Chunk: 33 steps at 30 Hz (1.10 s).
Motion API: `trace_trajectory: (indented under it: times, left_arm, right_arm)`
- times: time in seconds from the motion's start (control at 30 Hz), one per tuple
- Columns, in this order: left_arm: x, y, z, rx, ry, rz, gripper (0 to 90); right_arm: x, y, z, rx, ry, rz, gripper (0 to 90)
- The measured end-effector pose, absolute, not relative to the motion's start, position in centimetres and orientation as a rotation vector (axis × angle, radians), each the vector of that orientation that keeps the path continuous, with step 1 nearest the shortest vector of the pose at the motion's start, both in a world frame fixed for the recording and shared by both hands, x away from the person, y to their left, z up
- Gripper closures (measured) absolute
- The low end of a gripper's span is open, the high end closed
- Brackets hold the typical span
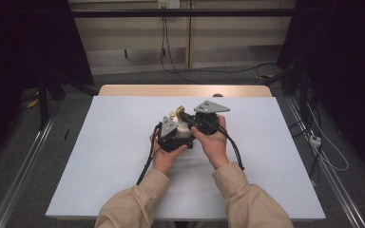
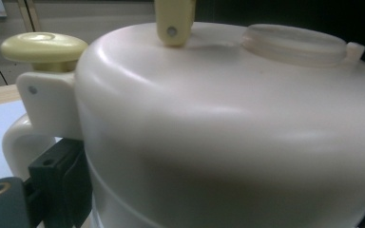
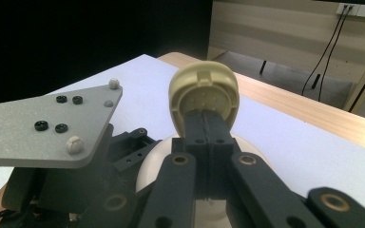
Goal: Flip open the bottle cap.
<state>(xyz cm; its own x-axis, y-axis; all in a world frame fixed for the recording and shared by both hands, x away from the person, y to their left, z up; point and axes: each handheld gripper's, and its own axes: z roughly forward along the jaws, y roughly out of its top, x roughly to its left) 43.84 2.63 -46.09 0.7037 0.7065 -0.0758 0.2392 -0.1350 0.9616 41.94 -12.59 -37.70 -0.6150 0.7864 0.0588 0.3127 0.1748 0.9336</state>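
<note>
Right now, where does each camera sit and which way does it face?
High view: above the person's side, looking forward and down on the table; forearms, both hands and both grippers show.
Left gripper view: rides the left gripper, pressed close to the white container.
Right gripper view: rides the right gripper, looking along its shut jaws at the cream flap.
All three share the container.

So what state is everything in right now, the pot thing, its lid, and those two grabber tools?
White pot: upright on the table, top opening uncovered.
Yellow lid: flipped up, pinched at its edge.
Right gripper: fingers shut on the yellow lid.
Left gripper: pressed close against the white pot; grip can't be told.
</note>
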Motion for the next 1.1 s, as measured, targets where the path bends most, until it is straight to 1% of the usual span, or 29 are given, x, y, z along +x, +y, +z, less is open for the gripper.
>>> trace_trajectory:
  times: [0.2,0.3,0.33,0.37,0.4,0.47,0.5,0.53,0.6,0.7,0.77,0.9,0.97,1.03,1.1]
  left_arm:
    - [43.8,2.6,-46.1,1.692,0.776,0.469,5.8]
    - [43.8,2.6,-46.1,1.692,0.778,0.467,5.7]
    - [43.8,2.6,-46.1,1.692,0.778,0.467,5.6]
    - [43.8,2.6,-46.1,1.691,0.778,0.464,5.6]
    - [43.8,2.6,-46.1,1.690,0.779,0.463,5.4]
    - [43.9,2.6,-46.1,1.690,0.777,0.459,5.3]
    - [43.8,2.7,-46.1,1.692,0.776,0.459,5.3]
    - [43.8,2.6,-46.1,1.692,0.775,0.461,5.2]
    - [43.8,2.7,-46.1,1.696,0.775,0.456,5.1]
    - [43.9,2.7,-46.1,1.701,0.781,0.440,4.8]
    - [43.9,2.8,-46.1,1.709,0.777,0.442,4.8]
    - [43.8,2.8,-46.0,1.717,0.793,0.428,4.4]
    - [43.8,2.8,-46.1,1.720,0.809,0.420,4.0]
    - [43.7,2.6,-46.1,1.770,0.819,0.426,1.8]
    - [43.6,2.6,-46.0,1.785,0.821,0.445,1.9]
  right_arm:
    - [42.0,-12.6,-37.8,1.032,2.022,1.442,90.0]
    - [41.9,-12.7,-37.7,1.027,2.022,1.443,86.4]
    - [41.7,-12.9,-37.7,1.025,2.016,1.448,83.4]
    - [41.7,-12.9,-37.7,1.025,2.016,1.448,83.4]
    - [41.5,-13.2,-37.7,1.028,2.009,1.452,78.7]
    - [41.4,-13.5,-37.7,1.015,2.014,1.458,75.9]
    - [41.4,-13.5,-37.7,1.015,2.014,1.458,75.9]
    - [41.1,-13.8,-37.8,1.023,2.003,1.464,70.3]
    - [41.0,-14.0,-37.8,1.024,2.004,1.470,69.0]
    - [40.6,-14.5,-38.2,1.034,2.007,1.462,59.2]
    - [40.4,-14.8,-38.4,1.039,1.999,1.464,50.1]
    - [39.9,-15.6,-38.9,1.074,1.987,1.463,39.7]
    - [39.8,-15.9,-39.0,1.081,1.982,1.472,38.0]
    - [39.5,-16.2,-39.1,1.073,1.980,1.465,35.1]
    - [39.3,-16.4,-39.3,1.078,1.975,1.461,32.5]
